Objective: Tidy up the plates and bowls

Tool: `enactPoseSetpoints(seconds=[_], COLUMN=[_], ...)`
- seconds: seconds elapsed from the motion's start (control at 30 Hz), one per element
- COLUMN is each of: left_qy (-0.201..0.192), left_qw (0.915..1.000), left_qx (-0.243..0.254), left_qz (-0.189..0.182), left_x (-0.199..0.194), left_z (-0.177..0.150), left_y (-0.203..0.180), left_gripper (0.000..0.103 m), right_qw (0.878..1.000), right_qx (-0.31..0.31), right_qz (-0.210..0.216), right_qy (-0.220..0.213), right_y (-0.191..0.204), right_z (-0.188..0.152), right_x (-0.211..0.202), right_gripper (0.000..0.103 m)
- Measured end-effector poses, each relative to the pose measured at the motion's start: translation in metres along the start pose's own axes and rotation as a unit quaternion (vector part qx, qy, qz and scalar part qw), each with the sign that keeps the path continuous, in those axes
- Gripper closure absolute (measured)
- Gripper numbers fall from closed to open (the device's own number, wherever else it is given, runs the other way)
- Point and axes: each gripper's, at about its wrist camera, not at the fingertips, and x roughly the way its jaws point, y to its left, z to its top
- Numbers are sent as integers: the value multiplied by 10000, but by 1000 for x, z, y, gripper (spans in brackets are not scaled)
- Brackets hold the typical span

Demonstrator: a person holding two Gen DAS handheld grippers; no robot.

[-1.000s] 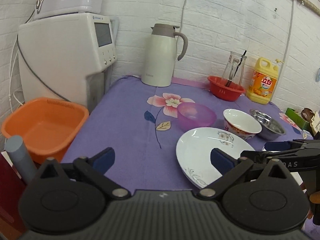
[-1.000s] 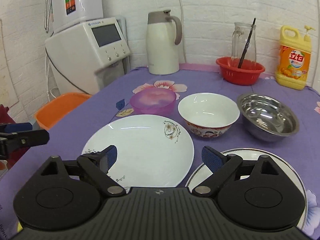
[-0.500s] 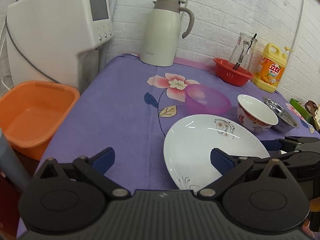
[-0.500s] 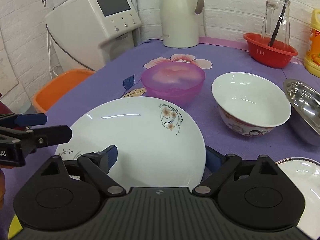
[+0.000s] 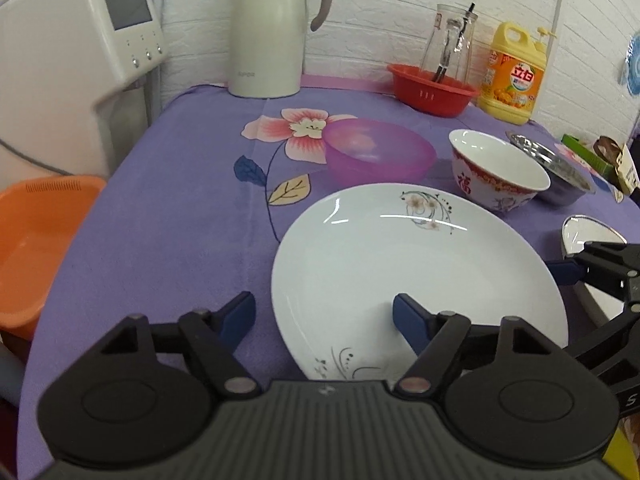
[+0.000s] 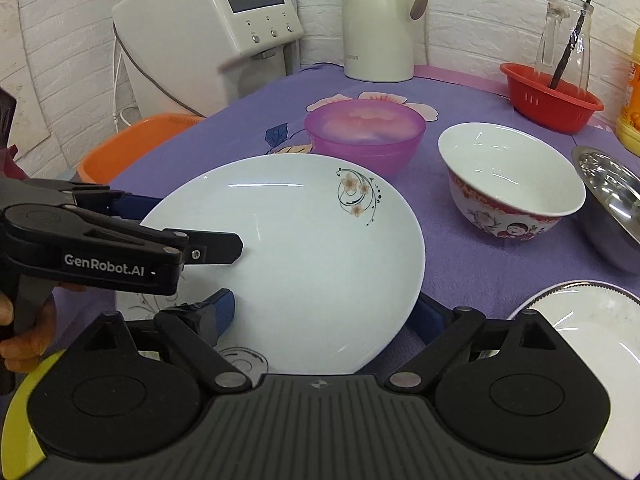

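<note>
A white flowered plate point(image 5: 416, 272) point(image 6: 304, 256) lies on the purple cloth near the front. My left gripper point(image 5: 324, 316) is open and straddles its left rim; it also shows in the right wrist view point(image 6: 180, 228). My right gripper point(image 6: 324, 316) is open, its jaws either side of the plate's near right rim; it also shows in the left wrist view point(image 5: 568, 268). Behind stand a purple plastic bowl point(image 6: 364, 132), a red-and-white china bowl point(image 6: 508, 176) and a steel bowl point(image 6: 612, 200). A second white plate point(image 6: 592, 328) lies at the right.
A cream thermos jug point(image 5: 272, 28), a red basket point(image 5: 432, 88) holding a glass carafe, and a yellow detergent bottle point(image 5: 514, 76) stand along the back wall. A white appliance point(image 5: 76, 60) and an orange basin point(image 5: 36, 248) are off the table's left edge.
Both grippers have moved forward and down toward the flowered plate. The left now straddles its left rim, the right its near right rim. Both stay open.
</note>
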Motion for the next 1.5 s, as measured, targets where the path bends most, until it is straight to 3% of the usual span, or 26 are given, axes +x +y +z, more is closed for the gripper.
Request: enactPoseSetpoints(seconds=[0.23, 0.37, 0.67, 0.83, 1.13, 1.5], left_qy=[108, 181, -370, -423, -254, -129], left_qw=[9998, 9998, 9993, 9991, 9995, 9991], left_qx=[47, -55, -33, 6, -160, -370], left_qz=[-161, -28, -78, -37, 12, -129], left_x=[5, 6, -46, -83, -126, -123], left_z=[7, 13, 28, 1, -74, -107], left_y=[-3, -9, -24, -35, -51, -55], left_gripper=[36, 36, 36, 36, 36, 36], right_qw=[10000, 10000, 9977, 9973, 9989, 9981], right_qx=[-69, -31, -26, 19, 206, 72], right_qz=[69, -78, -394, -353, -208, -461], right_qy=[14, 28, -549, -645, -367, -406], right_y=[5, 7, 18, 35, 70, 85], right_z=[4, 5, 18, 2, -64, -103], right_x=[7, 6, -42, -74, -106, -112], right_gripper=[0, 0, 0, 0, 0, 0])
